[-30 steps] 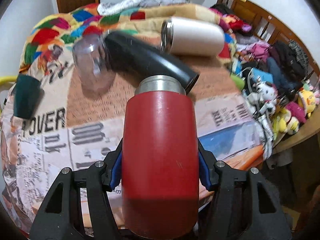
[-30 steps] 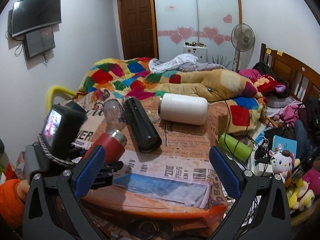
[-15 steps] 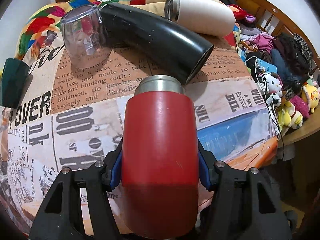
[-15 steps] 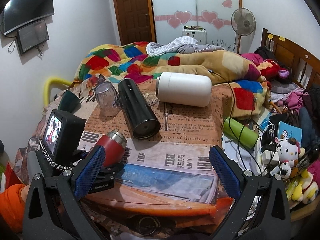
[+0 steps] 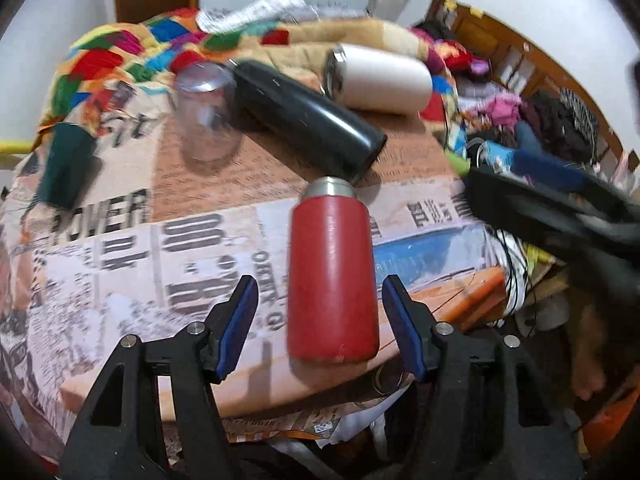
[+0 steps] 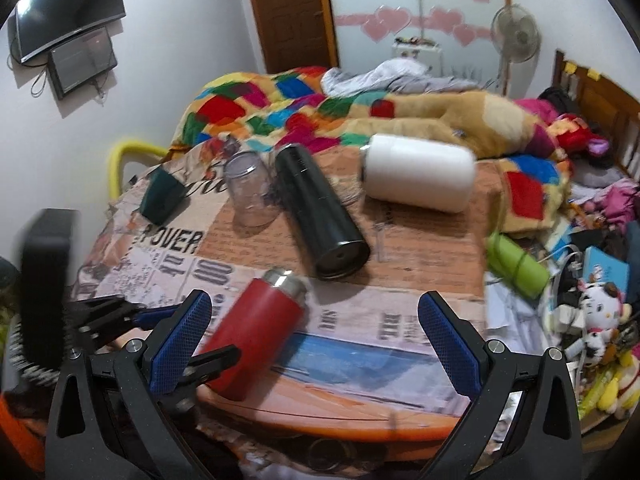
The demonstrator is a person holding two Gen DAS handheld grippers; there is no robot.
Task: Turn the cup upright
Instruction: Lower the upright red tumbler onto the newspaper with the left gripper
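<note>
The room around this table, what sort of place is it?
Most likely a home bedroom. A bed with a patchwork quilt stands behind the table, a fan near the wardrobe, a TV on the wall.

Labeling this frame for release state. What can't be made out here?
- Red bottle: in the left wrist view, motion blur hides whether it stands on the table.
- Red bottle base: in the right wrist view, hidden behind the left gripper.
- Clear cup: blurred, rim contact unclear.
</note>
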